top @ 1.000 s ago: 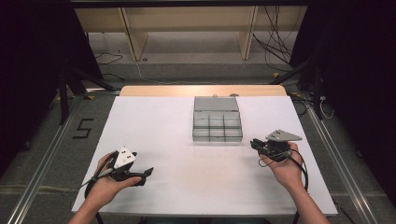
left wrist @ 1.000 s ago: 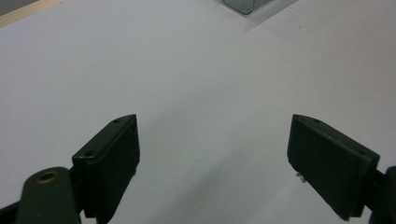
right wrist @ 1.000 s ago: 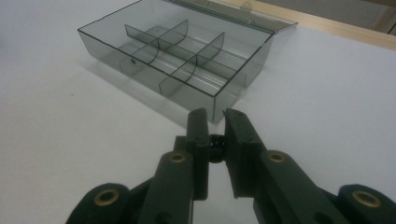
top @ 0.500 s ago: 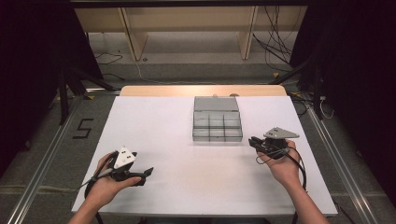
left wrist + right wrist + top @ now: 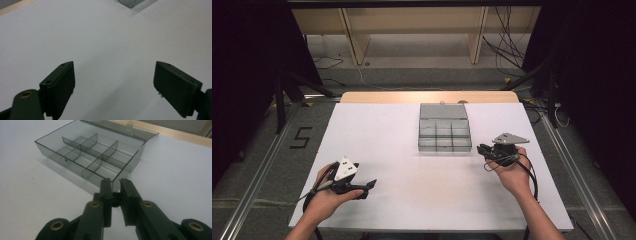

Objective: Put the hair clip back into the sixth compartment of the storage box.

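At the white table (image 5: pixel 412 165), my right gripper (image 5: pixel 115 185) hovers just beside the near right corner of the clear compartment box (image 5: pixel 445 132), its jaws clenched on a small dark part (image 5: pixel 115 199) too small to identify. The box sits toward the far edge of the table, right of center, its lid (image 5: pixel 443 110) folded open behind it; in the right gripper view its divided compartments (image 5: pixel 93 157) lie directly ahead of my jaws. My left gripper (image 5: pixel 362 187) rests well apart near the table's front left corner, jaws released wide over bare tabletop, a corner of the box (image 5: pixel 128 2) far ahead.
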Demonstrator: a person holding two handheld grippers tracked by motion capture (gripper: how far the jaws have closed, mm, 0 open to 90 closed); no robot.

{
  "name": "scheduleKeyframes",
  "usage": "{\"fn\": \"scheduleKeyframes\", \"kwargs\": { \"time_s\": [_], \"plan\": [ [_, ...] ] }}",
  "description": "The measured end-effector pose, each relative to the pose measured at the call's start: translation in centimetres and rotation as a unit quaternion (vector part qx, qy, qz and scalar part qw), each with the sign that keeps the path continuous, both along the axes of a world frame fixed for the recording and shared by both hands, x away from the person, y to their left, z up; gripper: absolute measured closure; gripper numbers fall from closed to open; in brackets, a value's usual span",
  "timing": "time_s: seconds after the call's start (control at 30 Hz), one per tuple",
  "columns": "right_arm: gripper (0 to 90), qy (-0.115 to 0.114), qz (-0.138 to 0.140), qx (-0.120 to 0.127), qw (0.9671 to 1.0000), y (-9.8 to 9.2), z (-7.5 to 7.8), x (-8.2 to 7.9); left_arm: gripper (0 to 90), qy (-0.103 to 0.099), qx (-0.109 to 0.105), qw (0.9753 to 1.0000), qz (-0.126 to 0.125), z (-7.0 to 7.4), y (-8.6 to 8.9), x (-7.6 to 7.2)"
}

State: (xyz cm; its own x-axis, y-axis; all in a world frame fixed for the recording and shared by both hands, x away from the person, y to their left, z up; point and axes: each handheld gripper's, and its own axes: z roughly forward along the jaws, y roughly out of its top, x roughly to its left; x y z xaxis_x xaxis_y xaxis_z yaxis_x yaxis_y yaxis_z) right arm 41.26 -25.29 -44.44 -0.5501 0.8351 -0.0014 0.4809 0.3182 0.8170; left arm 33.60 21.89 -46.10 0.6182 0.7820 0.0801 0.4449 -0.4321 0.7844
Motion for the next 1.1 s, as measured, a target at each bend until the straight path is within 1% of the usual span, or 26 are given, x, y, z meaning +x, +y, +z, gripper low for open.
{"fn": "scheduleKeyframes", "kwargs": {
  "time_s": [0.2,0.47,0.8,1.1],
  "plan": [
    [81.1,0.001,-0.003,-0.006,1.0,0.3,0.1,0.3,17.0,0.0,0.0,1.0,0.0,0.0,0.0,0.0],
    [81.1,0.006,-0.003,-0.009,0.9999,0.6,0.3,0.8,17.0,-0.001,0.002,1.0,0.0,0.0,0.0,0.0],
    [81.1,0.011,-0.001,-0.02,0.9997,1.2,0.3,1.2,17.0,-0.002,0.004,1.0,0.0,0.0,0.0,0.0],
    [81.1,0.013,-0.002,-0.019,0.9997,1.6,0.5,1.7,17.0,-0.002,0.005,1.0,-0.001,0.0,0.1,0.0]
  ]
}}
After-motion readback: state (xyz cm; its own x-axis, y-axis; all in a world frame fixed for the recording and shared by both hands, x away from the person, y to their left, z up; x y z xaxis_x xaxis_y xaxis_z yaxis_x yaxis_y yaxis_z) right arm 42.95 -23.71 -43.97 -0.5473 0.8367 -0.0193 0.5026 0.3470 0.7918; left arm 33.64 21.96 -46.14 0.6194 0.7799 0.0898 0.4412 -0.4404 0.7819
